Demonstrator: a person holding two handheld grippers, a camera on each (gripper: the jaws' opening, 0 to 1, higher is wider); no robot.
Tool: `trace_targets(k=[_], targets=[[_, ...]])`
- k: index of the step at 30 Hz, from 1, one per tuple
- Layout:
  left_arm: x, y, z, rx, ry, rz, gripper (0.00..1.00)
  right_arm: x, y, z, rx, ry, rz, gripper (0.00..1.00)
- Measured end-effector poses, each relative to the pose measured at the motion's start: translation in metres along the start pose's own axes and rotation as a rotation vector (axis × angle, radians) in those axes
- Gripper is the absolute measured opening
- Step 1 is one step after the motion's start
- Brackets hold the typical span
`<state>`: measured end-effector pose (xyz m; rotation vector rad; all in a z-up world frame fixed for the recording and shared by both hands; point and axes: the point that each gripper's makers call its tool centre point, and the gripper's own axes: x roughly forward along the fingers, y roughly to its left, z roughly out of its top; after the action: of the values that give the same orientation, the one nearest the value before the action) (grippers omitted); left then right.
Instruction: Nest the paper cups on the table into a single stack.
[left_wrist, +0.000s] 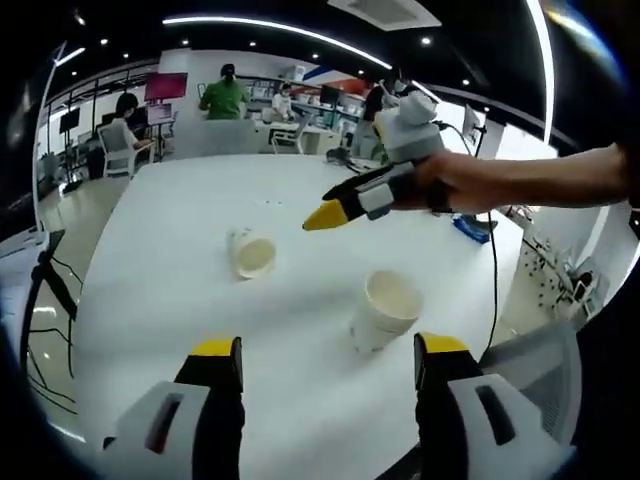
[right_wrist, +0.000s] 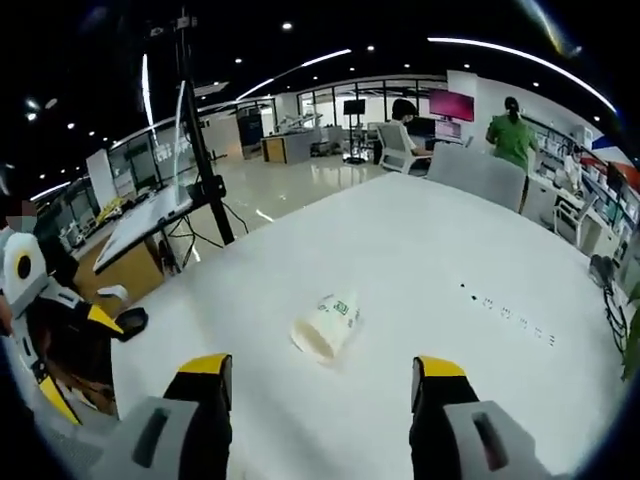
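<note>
Two white paper cups on smooth glossy white table (left_wrist: 180, 260): tipped cup (left_wrist: 251, 253) on its side, mouth toward left gripper view, green print (right_wrist: 340, 306) on wall; upright cup (left_wrist: 385, 310) tapered, near left gripper (left_wrist: 329, 362). Left gripper jaws wide apart, holding nothing. Right gripper (right_wrist: 320, 378) likewise spread wide, empty, hovering beyond tipped cup. Yellow jaw tips, grey bodies.
</note>
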<state>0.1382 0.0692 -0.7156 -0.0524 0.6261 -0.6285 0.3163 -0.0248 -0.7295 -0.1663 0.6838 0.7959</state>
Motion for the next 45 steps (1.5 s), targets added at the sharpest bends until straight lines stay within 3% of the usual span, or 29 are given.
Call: trace_targets(k=[12, 18, 21, 30, 35, 45], targets=[[-0.001, 0.007, -0.009, -0.027, 0.001, 0.008, 0.67, 0.033, -0.008, -0.007, -0.006, 0.026, -0.006, 0.72], [0.000, 0.007, -0.011, -0.038, 0.011, 0.007, 0.67, 0.052, -0.014, -0.020, -0.025, 0.070, -0.012, 0.67], [0.002, 0.008, -0.011, -0.048, 0.011, 0.010, 0.67, 0.056, -0.016, -0.020, -0.035, 0.055, -0.026, 0.63], [0.005, 0.012, -0.009, -0.071, 0.002, 0.019, 0.66, 0.077, -0.012, -0.033, -0.004, 0.075, 0.006, 0.66], [0.006, 0.015, -0.009, -0.074, -0.002, 0.020, 0.66, 0.094, -0.019, -0.036, -0.033, 0.098, -0.003, 0.65], [0.005, 0.016, -0.016, -0.084, 0.011, 0.022, 0.65, 0.110, -0.024, -0.045, -0.008, 0.095, -0.030, 0.61]])
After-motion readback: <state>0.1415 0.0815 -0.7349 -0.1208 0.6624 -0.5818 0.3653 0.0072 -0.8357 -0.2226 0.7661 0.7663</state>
